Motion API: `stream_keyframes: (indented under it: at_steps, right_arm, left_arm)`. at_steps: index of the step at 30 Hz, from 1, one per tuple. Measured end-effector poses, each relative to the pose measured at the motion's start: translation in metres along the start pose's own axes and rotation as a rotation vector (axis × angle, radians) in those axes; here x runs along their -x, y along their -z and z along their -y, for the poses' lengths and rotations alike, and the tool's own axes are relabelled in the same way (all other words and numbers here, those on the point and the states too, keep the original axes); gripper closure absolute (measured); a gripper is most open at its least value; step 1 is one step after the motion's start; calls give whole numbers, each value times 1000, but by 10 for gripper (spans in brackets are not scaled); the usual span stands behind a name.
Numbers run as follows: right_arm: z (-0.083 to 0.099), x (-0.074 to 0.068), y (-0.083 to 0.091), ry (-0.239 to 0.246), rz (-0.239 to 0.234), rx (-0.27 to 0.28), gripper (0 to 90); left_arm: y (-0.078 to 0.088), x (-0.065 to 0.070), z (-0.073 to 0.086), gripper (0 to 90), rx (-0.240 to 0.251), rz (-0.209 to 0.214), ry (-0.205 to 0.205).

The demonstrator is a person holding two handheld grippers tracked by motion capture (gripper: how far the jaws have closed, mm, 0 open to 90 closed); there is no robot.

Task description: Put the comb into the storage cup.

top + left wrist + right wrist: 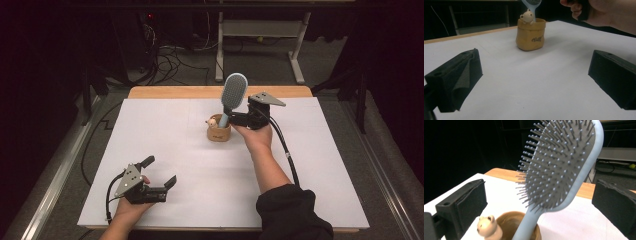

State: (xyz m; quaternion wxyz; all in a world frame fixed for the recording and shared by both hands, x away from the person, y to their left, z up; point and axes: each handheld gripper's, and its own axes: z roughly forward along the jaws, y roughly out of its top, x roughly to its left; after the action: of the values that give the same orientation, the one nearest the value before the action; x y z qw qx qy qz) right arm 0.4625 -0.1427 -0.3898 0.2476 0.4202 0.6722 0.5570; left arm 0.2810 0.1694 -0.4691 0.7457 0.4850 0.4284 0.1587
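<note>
At the middle of the white sheet [165,150], toward the far edge, stands your tan holder [219,133], a squat, rounded pot shaped like a little sack with a rolled rim and dark cursive lettering on its side, too small to read surely. A small cream bear figure [527,16] peeks over its rim. The pale blue hairbrush [564,170] stands handle-down inside it, leaning, its oval paddle head set with grey pins tipped by tiny balls on a dark cushion. Your right gripper [239,119] sits just beside the brush, its padded black jaws spread wide on either side, pressing nothing. Your left gripper [161,172] rests near you on the sheet, jaws released, empty.
</note>
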Motion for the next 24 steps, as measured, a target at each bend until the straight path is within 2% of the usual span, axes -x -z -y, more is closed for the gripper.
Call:
stream_keyframes:
  at_steps: [10, 24]
  right_arm:
    - [18, -7, 22, 29, -20, -7, 3]
    - [50, -8, 53, 66, -40, -30, 3]
  left_arm:
    - [-1, -1, 0, 2, 3, -5, -4]
    - [-1, -2, 0, 2, 0, -11, -12]
